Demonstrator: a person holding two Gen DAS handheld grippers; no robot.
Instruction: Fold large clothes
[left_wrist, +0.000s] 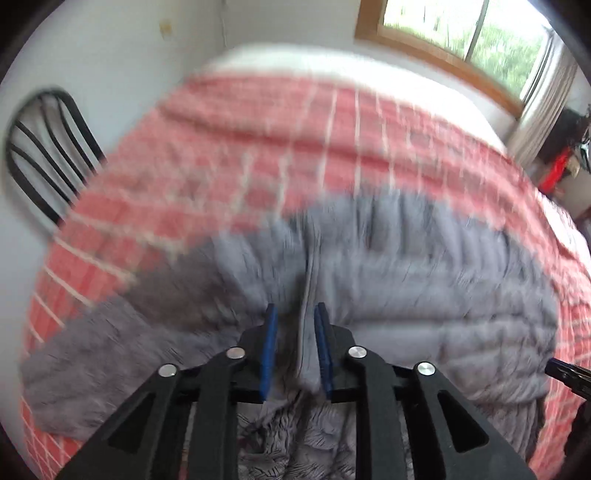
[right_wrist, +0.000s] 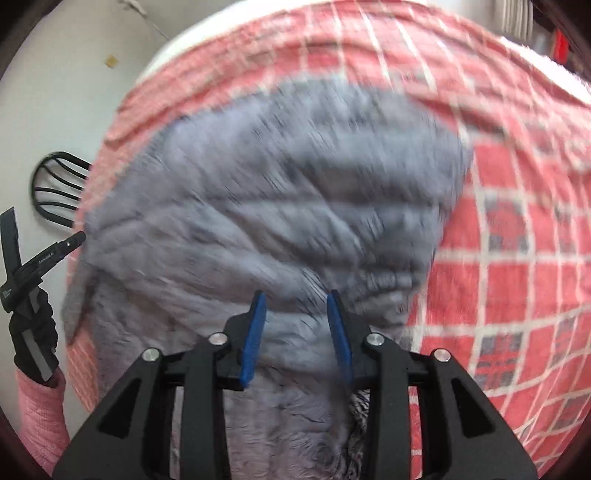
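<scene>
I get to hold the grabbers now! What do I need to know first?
Left gripper: jaws slightly apart, a ridge of the grey jacket between them, grip unclear.
Right gripper: jaws apart over the jacket, not pinching it.
The jacket lies bunched on the red checked bedspread.
Done: it looks partly gathered; pictures are blurry.
Left: probably smooth it and finish the folds.

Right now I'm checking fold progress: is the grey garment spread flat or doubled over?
Doubled over, partly: the grey garment lies bunched on the red checked blanket, a rounded top layer over fabric below. Blur hides the edges.
</scene>
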